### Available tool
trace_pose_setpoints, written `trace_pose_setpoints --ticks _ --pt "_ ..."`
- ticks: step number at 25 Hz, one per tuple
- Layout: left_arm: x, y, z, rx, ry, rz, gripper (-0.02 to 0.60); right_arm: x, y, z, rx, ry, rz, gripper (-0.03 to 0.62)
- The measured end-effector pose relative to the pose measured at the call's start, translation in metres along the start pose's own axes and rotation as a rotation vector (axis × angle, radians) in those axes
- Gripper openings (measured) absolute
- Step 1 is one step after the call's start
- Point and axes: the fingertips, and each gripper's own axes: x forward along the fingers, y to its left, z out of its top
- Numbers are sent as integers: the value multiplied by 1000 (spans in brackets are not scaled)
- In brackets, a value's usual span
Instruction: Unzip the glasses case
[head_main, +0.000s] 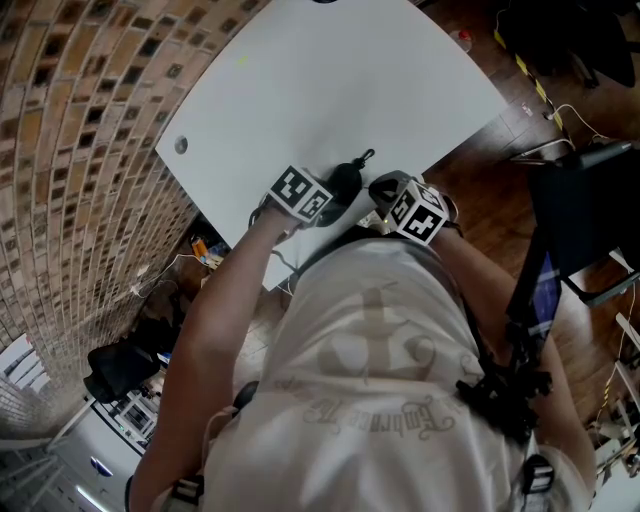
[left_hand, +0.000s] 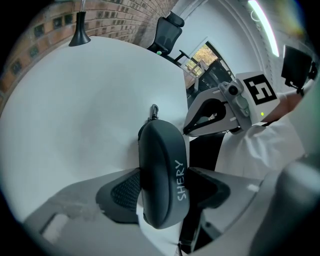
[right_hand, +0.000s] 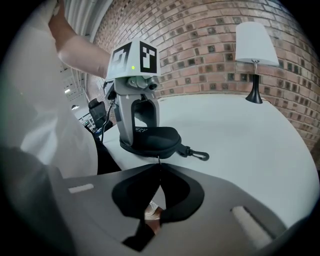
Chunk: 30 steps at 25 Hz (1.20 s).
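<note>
The black glasses case (left_hand: 160, 175), printed "SHERY", lies zipped up near the front edge of the white table (head_main: 330, 90). My left gripper (left_hand: 162, 189) straddles its middle from above, and both pads press its sides. The case (right_hand: 152, 140) has a clip (right_hand: 200, 155) on its far end. A thin zipper pull (right_hand: 159, 162) runs from the case's near rim into the tips of my right gripper (right_hand: 159, 172), which is shut on it. In the head view both grippers, left (head_main: 330, 192) and right (head_main: 392, 198), meet at the case (head_main: 345, 178).
A white-shaded lamp (right_hand: 256, 50) stands at the table's far side by the brick wall (head_main: 70, 150). A round grommet (head_main: 181, 145) sits in the table top. An office chair (left_hand: 167, 32) is beyond the table. A dark chair (head_main: 590, 210) stands on the wooden floor to the right.
</note>
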Motion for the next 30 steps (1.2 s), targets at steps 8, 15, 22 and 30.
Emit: trace_pose_setpoints --ticks 8,15,22,30 --pt "2 -2 -5 22 8 -9 311 2 2 -1 -9 -2 6 8" --pt "2 -4 -9 48 19 -18 310 2 3 -2 -9 3 11 8" --pt "3 -6 -11 79 28 -23 310 2 3 -6 -4 12 9 8" --pt "4 -9 -15 109 46 -34 310 2 4 -7 -8 11 10 8"
